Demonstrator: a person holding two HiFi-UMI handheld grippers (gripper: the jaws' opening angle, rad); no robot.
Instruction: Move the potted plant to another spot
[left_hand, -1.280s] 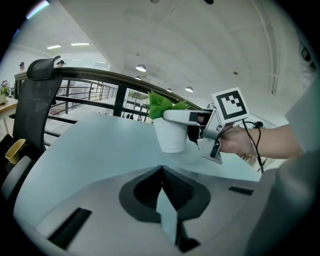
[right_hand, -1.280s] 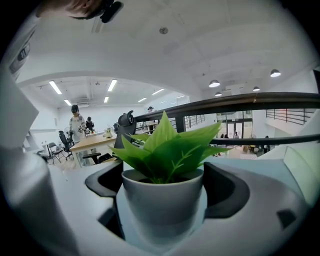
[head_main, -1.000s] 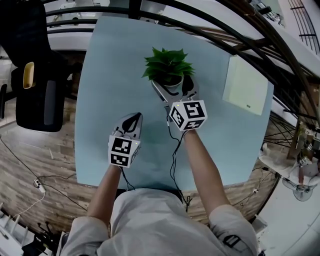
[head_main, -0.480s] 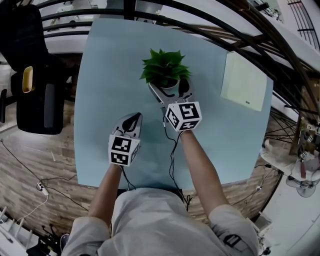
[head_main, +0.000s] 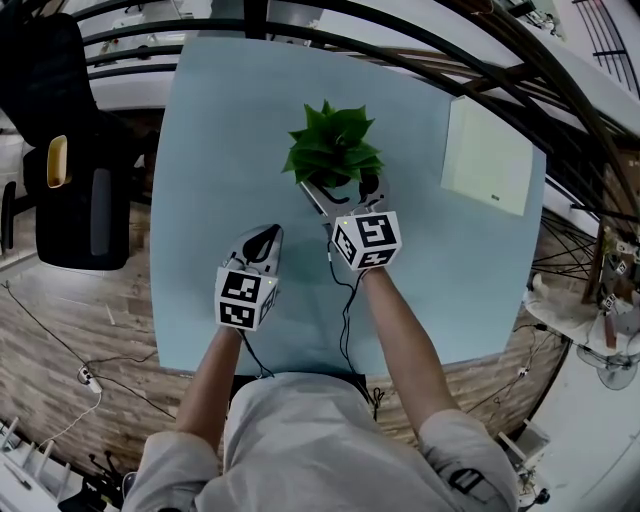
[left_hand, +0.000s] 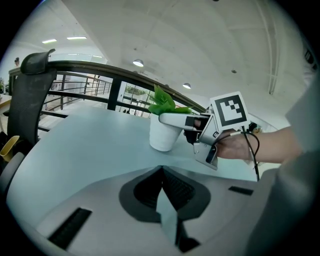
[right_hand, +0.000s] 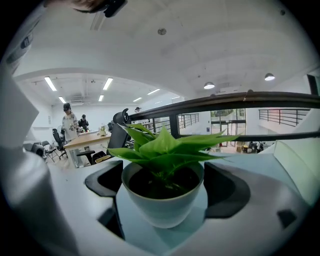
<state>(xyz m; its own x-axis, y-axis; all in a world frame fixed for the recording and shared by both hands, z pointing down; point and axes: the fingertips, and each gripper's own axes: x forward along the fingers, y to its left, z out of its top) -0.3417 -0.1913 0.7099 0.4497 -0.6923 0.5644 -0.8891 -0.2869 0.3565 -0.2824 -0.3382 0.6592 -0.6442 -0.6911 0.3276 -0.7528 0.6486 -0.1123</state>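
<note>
The potted plant (head_main: 335, 152) is over the far half of the light blue table (head_main: 215, 140), roughly midway between the table's left and right edges. It is a small white pot with dark soil and broad green leaves. The right tool (head_main: 345, 186) is clamped on it: in the right gripper view the pot fills the gap between the two jaws, with one dark pad against each side of the pot just under its rim. The left gripper view shows the pot leaning slightly, with its base down at the table surface. I cannot tell whether the base touches the surface.

The left tool (head_main: 267, 235) is closer to the table's near edge and somewhat left of the table's middle. Its jaws are pressed together and hold nothing.

A pale rectangular board (head_main: 488, 160) lies flat near the table's far right corner. A black office chair (head_main: 70, 140) stands off the table's left edge. Dark curved railings (head_main: 400, 45) run past the table's far edge.
</note>
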